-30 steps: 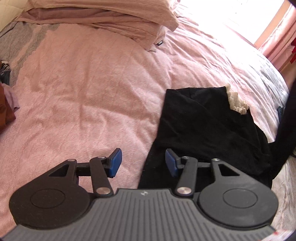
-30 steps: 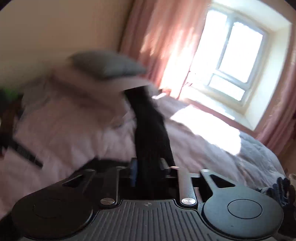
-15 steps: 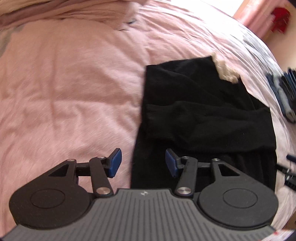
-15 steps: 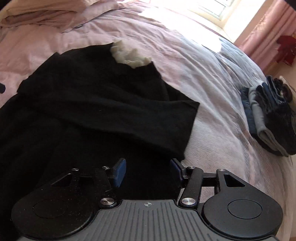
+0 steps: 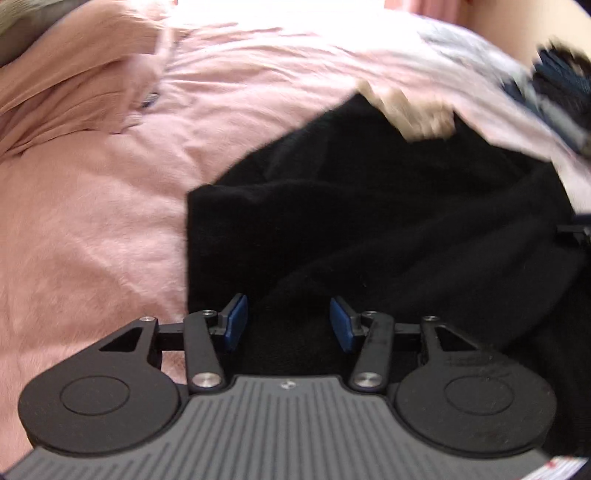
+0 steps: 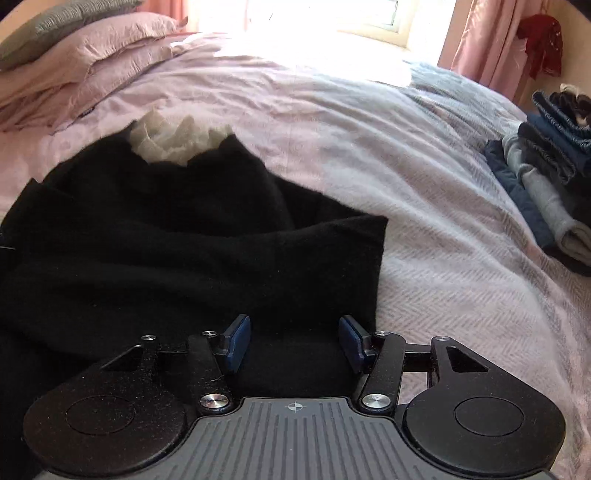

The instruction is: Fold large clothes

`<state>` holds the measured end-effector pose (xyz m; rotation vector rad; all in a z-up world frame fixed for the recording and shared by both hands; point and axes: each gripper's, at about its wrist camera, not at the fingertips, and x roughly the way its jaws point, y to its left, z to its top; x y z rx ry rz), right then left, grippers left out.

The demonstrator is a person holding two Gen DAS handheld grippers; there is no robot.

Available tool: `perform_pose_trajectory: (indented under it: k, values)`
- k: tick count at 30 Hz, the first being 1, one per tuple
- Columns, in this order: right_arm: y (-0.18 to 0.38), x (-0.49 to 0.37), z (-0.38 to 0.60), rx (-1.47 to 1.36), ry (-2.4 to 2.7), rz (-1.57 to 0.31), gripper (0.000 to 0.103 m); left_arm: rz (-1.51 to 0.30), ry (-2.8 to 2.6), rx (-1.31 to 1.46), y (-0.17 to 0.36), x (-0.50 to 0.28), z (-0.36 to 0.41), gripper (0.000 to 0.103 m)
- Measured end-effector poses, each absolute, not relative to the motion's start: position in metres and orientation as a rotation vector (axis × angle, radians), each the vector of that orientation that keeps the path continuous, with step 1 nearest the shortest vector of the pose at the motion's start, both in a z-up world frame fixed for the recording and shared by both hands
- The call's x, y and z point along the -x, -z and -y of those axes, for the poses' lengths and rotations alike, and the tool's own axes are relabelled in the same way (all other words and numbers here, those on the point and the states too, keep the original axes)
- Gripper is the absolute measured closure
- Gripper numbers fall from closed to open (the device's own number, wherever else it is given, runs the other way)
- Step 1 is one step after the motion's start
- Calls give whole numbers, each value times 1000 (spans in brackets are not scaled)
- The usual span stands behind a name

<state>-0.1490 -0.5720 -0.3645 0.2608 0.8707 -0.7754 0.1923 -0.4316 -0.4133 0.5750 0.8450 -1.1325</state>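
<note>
A black knitted garment with a cream ruffled collar (image 6: 177, 236) lies spread on a bed covered by a pale pink textured bedspread (image 6: 424, 229), its sleeves folded across the body so that one squared cuff end points toward the right side of the right wrist view.

The left gripper (image 5: 288, 325) hangs over the garment's near left edge. Its jaws have just been closing, yet the blue pads (image 5: 234, 323) stand apart, with black cloth below and between them and no visible pinch.

The right gripper (image 6: 293, 341) hovers over the near right edge, its pads spread too, with cloth in the gap but not squeezed.

Pink pillows (image 6: 85, 62) and a grey pillow (image 6: 55, 22) are stacked at the head of the bed. A pile of folded blue and grey clothes (image 6: 546, 184) sits well apart on the right. A pink curtain (image 6: 491, 40) and a dark red cloth (image 6: 543, 44) hang by the bright window.

No brand, label or readable writing shows; each gripper body bears only a small round cross mark.
</note>
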Motion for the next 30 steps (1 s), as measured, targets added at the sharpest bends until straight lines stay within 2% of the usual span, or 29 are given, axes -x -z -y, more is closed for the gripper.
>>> perform_pose_trajectory:
  k: [1,5,7,9,11,14,17,22,30]
  values:
    - [356,156,562,-243,759,-830,53,-827,1116,-544,406,-191,423,67]
    - [360,178,524,-245,682,-805,53,-767,1142,-463,387,-166,385,67]
    - [385,182,514,-232,649,-884,53,-788,1157,-489,394,-152,369,66]
    - [396,194,499,-147,654,-849,53,-820,1121,-564,413,-146,357,66]
    - [389,201,491,-130,671,-841,53,-788,1074,-583,421,-145,337,67]
    - [369,215,473,-129,686,-769,53,-753,1082,-546,411,-140,316,71]
    - [368,227,443,-162,616,-745,53,-668,1166,-528,398,-120,297,71]
    - [397,245,374,-141,671,-816,53,-632,1250,-594,402,-80,260,71]
    - [382,302,279,-328,833,-896,52,-705,1179,-566,398,-46,154,71]
